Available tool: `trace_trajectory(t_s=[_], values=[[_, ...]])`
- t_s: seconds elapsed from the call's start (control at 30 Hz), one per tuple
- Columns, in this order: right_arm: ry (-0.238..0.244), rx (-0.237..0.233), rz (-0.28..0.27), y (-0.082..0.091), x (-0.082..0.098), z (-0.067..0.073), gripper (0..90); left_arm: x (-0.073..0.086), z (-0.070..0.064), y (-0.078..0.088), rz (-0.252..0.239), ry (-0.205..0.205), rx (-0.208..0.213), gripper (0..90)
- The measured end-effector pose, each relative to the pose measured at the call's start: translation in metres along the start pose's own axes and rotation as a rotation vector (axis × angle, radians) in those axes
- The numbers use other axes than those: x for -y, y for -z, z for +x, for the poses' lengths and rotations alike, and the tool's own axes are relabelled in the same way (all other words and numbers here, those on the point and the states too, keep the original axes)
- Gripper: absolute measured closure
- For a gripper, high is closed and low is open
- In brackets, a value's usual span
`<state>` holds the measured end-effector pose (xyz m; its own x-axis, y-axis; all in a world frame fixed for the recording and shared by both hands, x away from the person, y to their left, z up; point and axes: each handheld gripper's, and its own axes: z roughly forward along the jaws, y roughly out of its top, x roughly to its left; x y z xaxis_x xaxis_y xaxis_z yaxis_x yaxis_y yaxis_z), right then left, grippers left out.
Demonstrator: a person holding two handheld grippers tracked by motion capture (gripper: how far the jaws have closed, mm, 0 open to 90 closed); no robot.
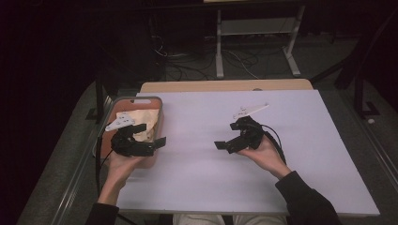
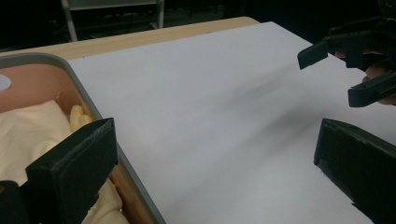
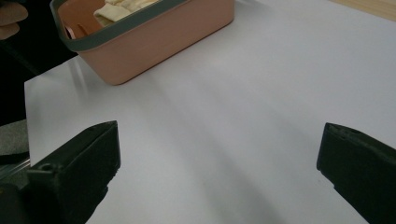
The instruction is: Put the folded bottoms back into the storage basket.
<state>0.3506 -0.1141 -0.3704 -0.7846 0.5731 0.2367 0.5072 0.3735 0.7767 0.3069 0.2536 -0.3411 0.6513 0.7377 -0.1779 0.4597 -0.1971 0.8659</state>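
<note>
White sheet (image 1: 206,154) covers my table; dark room beyond, cables on the floor. My left gripper (image 1: 149,135) hangs spread wide over the pink basket (image 1: 159,117) at the sheet's left edge, yellow cloth (image 1: 141,117) inside, nothing held. My right gripper (image 1: 226,136), spread and empty, hovers mid-sheet; bare white between them.
</note>
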Motion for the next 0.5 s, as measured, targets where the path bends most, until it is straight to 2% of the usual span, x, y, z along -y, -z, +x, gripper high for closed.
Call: trace_trajectory(t_s=[0.13,0.5], values=[[-0.006,0.009,-0.005,0.006,0.008,-0.003,0.0,0.004,-0.004,-0.001,0.005,-0.006,0.004,0.0],[-0.034,0.031,-0.022,0.024,0.028,-0.012,0.0,0.013,-0.013,-0.005,0.022,-0.063,0.009,0.0]])
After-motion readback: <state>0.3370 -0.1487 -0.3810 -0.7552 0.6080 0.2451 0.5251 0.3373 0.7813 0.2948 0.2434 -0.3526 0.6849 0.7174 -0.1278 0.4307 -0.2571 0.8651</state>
